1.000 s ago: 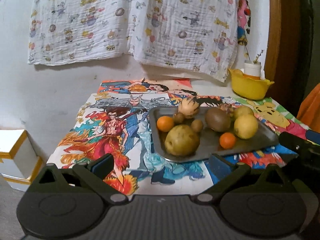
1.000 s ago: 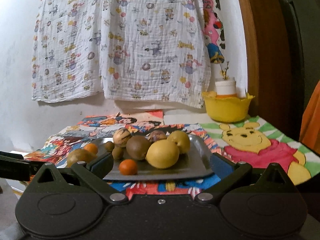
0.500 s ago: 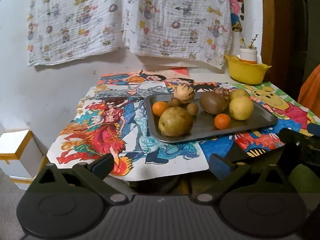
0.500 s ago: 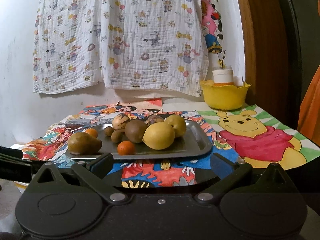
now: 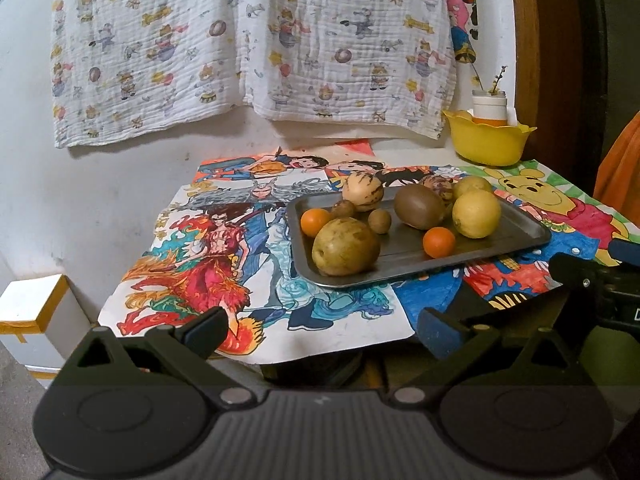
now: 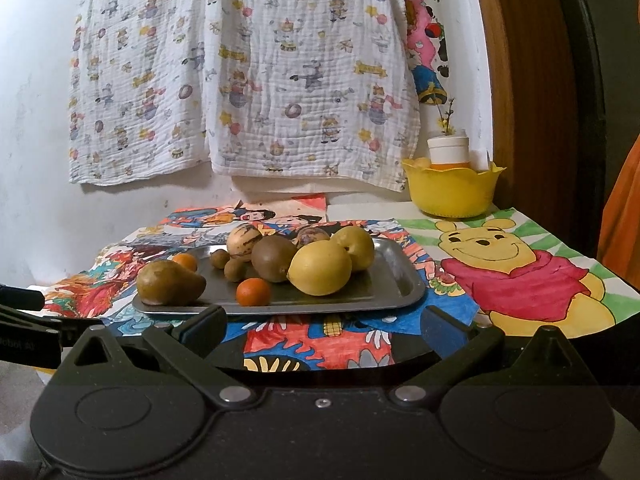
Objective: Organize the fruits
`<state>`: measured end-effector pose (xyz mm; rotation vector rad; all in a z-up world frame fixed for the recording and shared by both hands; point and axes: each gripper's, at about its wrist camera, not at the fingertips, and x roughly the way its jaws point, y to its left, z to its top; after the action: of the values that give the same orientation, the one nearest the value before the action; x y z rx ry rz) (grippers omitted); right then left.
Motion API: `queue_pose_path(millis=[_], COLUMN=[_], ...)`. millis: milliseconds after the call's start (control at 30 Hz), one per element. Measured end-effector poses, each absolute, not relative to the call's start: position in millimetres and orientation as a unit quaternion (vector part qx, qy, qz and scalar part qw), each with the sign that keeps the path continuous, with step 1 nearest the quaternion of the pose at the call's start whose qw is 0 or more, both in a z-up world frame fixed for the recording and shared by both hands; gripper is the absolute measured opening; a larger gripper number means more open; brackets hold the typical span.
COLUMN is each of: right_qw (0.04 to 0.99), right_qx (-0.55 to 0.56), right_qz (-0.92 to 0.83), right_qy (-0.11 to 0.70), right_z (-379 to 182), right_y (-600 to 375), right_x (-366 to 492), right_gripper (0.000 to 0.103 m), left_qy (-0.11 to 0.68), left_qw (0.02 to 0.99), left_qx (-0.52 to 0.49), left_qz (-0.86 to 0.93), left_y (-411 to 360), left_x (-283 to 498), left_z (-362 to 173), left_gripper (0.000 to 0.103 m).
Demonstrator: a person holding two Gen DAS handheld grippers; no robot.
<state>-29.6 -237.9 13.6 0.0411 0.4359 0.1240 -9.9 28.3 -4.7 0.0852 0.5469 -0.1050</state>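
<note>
Both grippers backed off tray [image 5: 516, 240]; jaws apart.

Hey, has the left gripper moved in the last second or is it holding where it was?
Yes. The left gripper has pulled back from the metal tray: its fingertips used to reach the tray's near rim, and now they sit short of the table's front edge.

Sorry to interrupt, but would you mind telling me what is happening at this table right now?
A person is holding two handheld grippers at the near edge of a table, facing a metal tray of fruit. The left gripper and right gripper are both open and empty, short of the tray. All the fruit lies on the tray, including a brown pear, a yellow lemon and two small oranges. Nothing has been picked up.
</note>
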Motion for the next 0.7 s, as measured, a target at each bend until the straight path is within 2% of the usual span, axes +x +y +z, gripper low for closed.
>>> queue_pose_path(millis=[700], right_qw=[0.975], right_qx=[0.007], right_qz=[0.071], right_qy=[0.21], right_z=[17.2], right_y=[-239.4], right_x=[-30.2], right_gripper=[0.102], left_qy=[0.27], left_qw=[0.961], left_qx=[0.042], left_qz=[-0.05], left_y=[27.7], left_x=[-10.4], left_z=[-4.6], left_gripper=[0.103])
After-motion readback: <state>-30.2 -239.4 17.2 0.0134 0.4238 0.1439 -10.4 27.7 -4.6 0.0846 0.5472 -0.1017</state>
